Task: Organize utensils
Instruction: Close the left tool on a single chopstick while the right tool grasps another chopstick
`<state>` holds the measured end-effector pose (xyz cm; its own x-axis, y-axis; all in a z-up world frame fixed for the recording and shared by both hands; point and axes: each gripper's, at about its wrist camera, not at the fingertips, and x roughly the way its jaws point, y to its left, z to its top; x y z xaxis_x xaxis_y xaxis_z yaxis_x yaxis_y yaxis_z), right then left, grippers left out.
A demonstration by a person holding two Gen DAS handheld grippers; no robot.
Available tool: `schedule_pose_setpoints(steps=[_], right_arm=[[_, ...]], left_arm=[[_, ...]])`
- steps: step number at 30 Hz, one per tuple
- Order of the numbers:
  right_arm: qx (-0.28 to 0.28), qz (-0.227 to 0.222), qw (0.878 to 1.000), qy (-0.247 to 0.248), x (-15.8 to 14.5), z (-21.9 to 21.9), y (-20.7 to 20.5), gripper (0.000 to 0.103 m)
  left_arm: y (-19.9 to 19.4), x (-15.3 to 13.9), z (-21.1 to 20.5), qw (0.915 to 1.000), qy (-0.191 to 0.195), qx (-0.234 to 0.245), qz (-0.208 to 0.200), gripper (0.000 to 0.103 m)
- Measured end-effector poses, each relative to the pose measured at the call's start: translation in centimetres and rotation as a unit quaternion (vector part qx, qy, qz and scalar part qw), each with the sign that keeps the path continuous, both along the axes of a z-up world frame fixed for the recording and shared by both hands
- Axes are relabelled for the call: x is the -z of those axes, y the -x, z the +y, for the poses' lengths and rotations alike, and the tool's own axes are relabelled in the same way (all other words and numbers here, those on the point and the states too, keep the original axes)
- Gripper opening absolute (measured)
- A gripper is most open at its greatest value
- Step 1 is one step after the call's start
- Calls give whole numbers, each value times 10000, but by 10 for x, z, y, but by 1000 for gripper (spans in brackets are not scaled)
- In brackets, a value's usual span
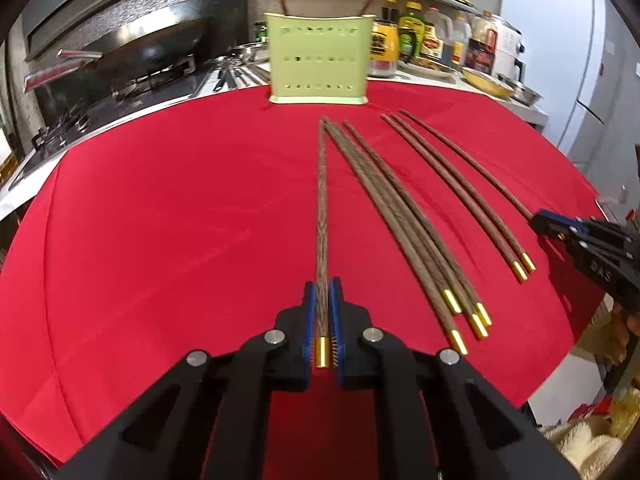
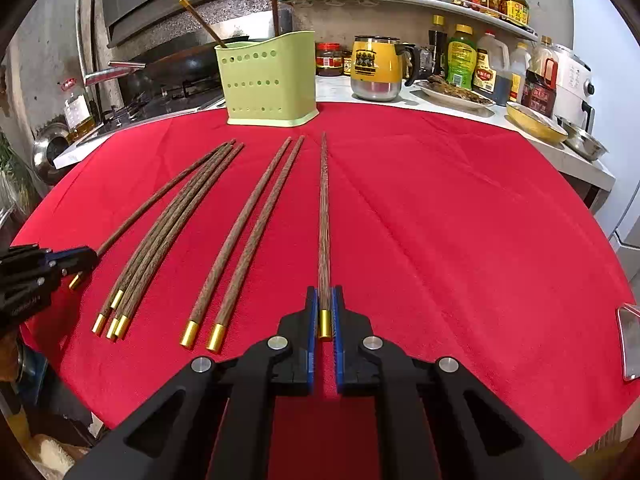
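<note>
Several brown wooden chopsticks with gold caps lie on a red cloth (image 1: 160, 220). My left gripper (image 1: 323, 292) is shut on one chopstick (image 1: 322, 208) near its gold end; it points toward a green perforated utensil holder (image 1: 318, 65). My right gripper (image 2: 325, 298) is shut on another chopstick (image 2: 325, 216) near its gold cap. A cluster of chopsticks (image 1: 408, 224) and a pair (image 1: 460, 192) lie between the grippers. The holder (image 2: 267, 80) has two chopsticks (image 2: 202, 24) standing in it. The right gripper shows at the right of the left wrist view (image 1: 538, 222).
A stove with a wok (image 1: 152, 52) stands behind the cloth at left. Bottles, a yellow mug (image 2: 376, 68), plates and bowls (image 2: 536, 122) crowd the counter behind at right. The cloth's right half (image 2: 480, 240) holds no chopsticks.
</note>
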<state>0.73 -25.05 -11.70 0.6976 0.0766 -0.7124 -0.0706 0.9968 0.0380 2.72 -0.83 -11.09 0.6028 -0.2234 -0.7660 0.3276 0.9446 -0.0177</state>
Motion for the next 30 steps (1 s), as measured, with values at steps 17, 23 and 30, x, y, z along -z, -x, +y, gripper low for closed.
schedule_pose_setpoints(steps=[17,23,30], right_arm=[[-164,-98,9997,-134,-5,0,14,38],[-137,-149,9997,-160,-4,-1,14,36],[-71,-229,9996,-146,0,2,7,16]], left_arm=[[35,-4,11,9995,-73,243,-188,27],[22,1,0,9996,-109,192,-181,17],[8,4,-8,9994,-188,84,-275,17]])
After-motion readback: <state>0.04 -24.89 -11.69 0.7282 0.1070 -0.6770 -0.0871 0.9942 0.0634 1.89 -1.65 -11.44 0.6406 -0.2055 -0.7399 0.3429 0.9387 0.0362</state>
